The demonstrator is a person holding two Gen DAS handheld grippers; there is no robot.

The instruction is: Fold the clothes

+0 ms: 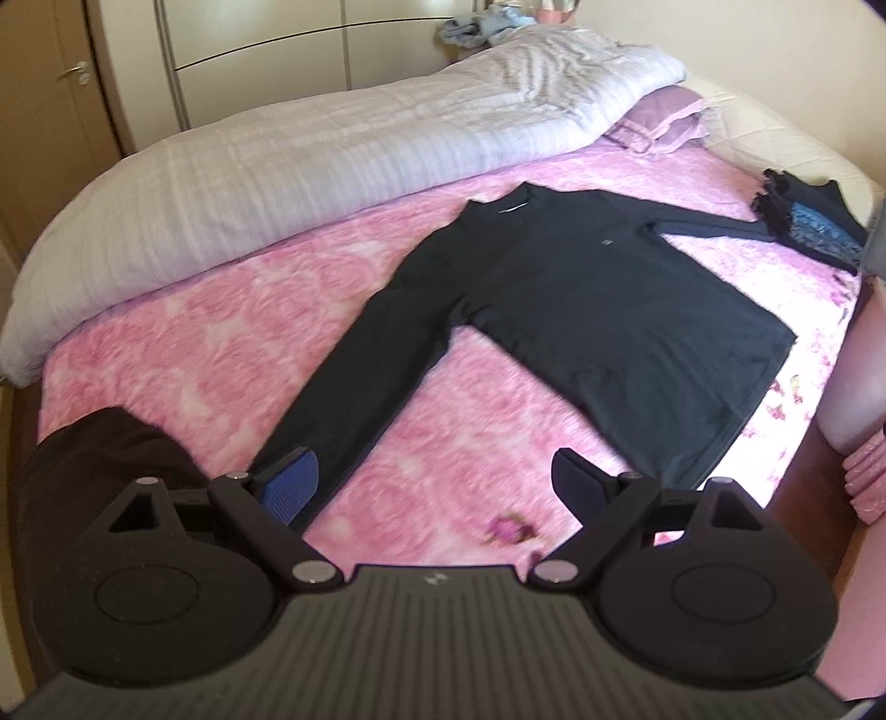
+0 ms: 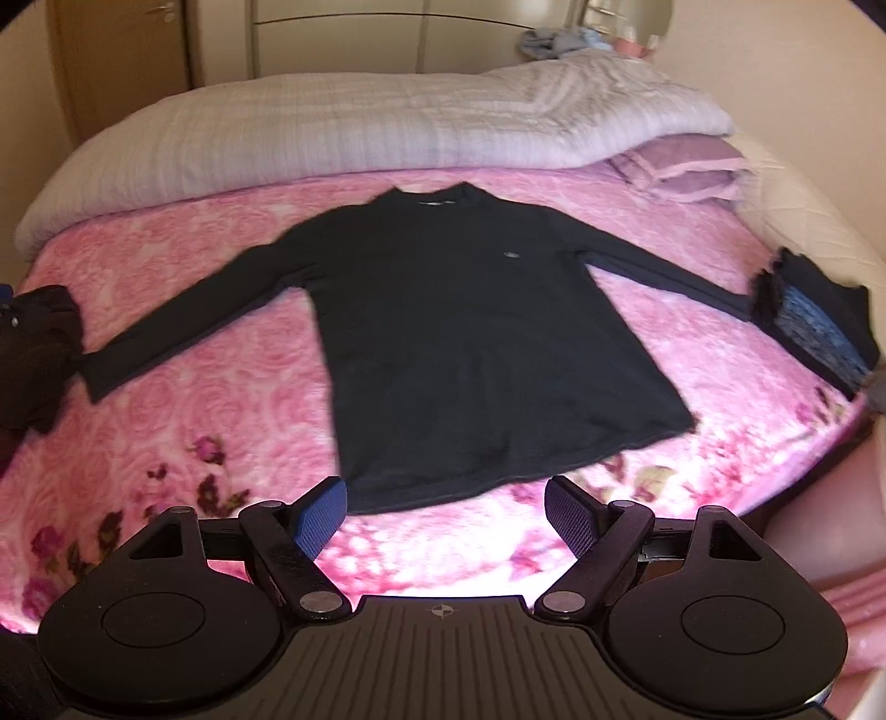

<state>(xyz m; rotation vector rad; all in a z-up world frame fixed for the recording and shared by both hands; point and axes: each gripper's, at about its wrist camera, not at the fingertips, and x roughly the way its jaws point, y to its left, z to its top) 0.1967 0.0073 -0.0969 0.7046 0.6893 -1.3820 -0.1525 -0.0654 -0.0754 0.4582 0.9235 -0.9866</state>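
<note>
A black long-sleeved shirt (image 1: 581,299) lies flat and face up on the pink flowered bedspread (image 1: 166,343), both sleeves spread out. My left gripper (image 1: 437,482) is open near the cuff of the shirt's left sleeve (image 1: 354,382), its left blue pad (image 1: 293,482) over the cuff end. In the right wrist view the same shirt (image 2: 470,343) fills the middle of the pink flowered bedspread (image 2: 183,410). My right gripper (image 2: 446,515) is open just in front of the shirt's bottom hem (image 2: 498,482), holding nothing.
A rolled pale duvet (image 2: 332,138) and a mauve pillow (image 2: 686,166) line the far side. A dark crumpled garment (image 2: 39,354) lies at the left edge. A folded dark and blue pile (image 2: 814,327) sits at the right, at the right sleeve's end. Wardrobe doors (image 1: 266,50) stand behind.
</note>
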